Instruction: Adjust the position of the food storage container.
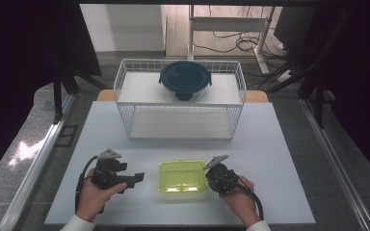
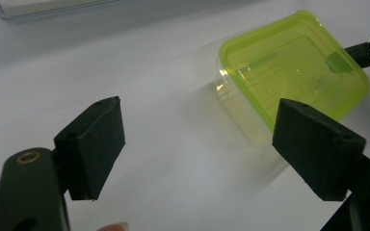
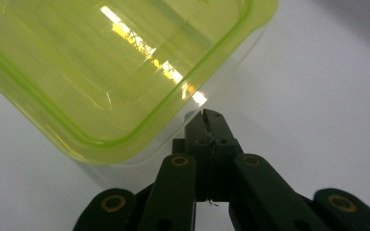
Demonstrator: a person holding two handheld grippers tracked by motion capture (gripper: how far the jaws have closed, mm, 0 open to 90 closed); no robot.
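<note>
A yellow-green lidded plastic container [image 1: 183,176] sits on the white table near its front edge, between my two grippers. My left gripper [image 1: 134,179] rests to its left with jaws wide open and nothing between them; in the left gripper view the container [image 2: 294,67] lies ahead and to the right of the left gripper [image 2: 200,130]. My right gripper [image 1: 208,174] is shut and empty at the container's right side. In the right gripper view, the right gripper [image 3: 207,120] has its closed tips right at the container's [image 3: 106,72] clear side wall, just under the lid rim; contact cannot be told.
A white wire basket rack [image 1: 125,96] stands at the back of the table, with a round glass container with a dark lid [image 1: 185,79] on its upper shelf. The white tabletop [image 1: 279,159] extends to both sides. A desk frame and cables lie beyond.
</note>
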